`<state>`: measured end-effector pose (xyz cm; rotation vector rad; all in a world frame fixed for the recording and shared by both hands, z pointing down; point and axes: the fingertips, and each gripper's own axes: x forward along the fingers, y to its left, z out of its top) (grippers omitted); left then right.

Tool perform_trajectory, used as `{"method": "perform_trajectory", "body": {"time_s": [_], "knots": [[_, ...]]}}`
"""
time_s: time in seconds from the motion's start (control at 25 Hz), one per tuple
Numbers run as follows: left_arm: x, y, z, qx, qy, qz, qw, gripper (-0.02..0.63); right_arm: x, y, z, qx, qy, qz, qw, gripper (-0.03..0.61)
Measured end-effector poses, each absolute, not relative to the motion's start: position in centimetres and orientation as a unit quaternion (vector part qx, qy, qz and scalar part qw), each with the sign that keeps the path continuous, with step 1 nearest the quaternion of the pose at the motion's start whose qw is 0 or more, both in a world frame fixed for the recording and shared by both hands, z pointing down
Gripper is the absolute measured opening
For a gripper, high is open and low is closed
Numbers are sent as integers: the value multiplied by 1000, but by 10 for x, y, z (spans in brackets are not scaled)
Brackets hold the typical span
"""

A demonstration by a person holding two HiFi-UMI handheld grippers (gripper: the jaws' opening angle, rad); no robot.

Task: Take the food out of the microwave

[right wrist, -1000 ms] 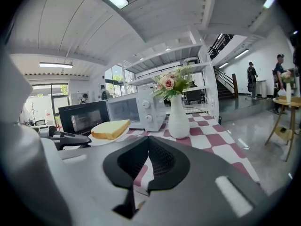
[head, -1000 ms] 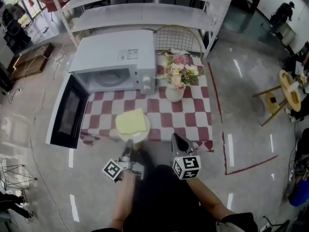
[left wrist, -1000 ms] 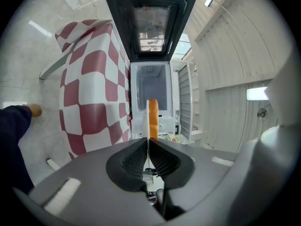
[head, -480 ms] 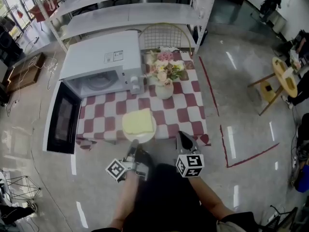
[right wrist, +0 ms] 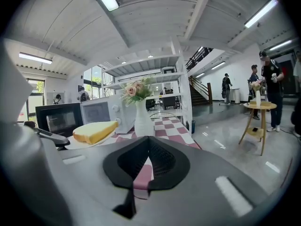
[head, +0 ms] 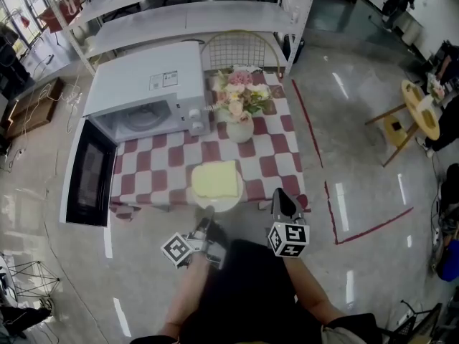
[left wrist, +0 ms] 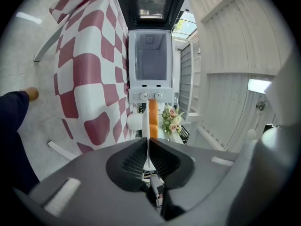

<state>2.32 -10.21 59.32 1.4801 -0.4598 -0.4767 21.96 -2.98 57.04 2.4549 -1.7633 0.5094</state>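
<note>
A yellow slab of food (head: 214, 179) lies on a white plate (head: 217, 203) over the front edge of the checked table (head: 158, 170). My left gripper (head: 207, 212) is shut on the plate's near rim. In the left gripper view, which is rolled on its side, the plate (left wrist: 146, 126) shows edge-on between the shut jaws (left wrist: 147, 147), with the food (left wrist: 153, 117) beyond. The white microwave (head: 150, 92) stands at the back left, its door (head: 86, 178) swung open and its cavity bare. My right gripper (head: 281, 193) is shut on nothing by the table's front right corner.
A white vase of flowers (head: 239, 110) stands beside the microwave, just behind the plate. A wire chair (head: 240, 49) and white shelving (head: 186, 16) are behind the table. Red floor tape (head: 337, 192) runs at the right. The right gripper view shows the food (right wrist: 94, 132) and vase (right wrist: 141, 121) to its left.
The left gripper has carried the plate with the food to the right along the table's front edge, away from the microwave. The right gripper has shifted right with it.
</note>
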Motion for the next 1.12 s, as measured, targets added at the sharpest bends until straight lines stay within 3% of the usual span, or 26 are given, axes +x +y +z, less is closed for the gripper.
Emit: {"method": "perform_trajectory", "body": {"time_s": [1.12], "knots": [[31, -97, 584, 670, -192, -215, 684, 25, 214, -30, 549, 799, -586, 135, 11, -2]]}}
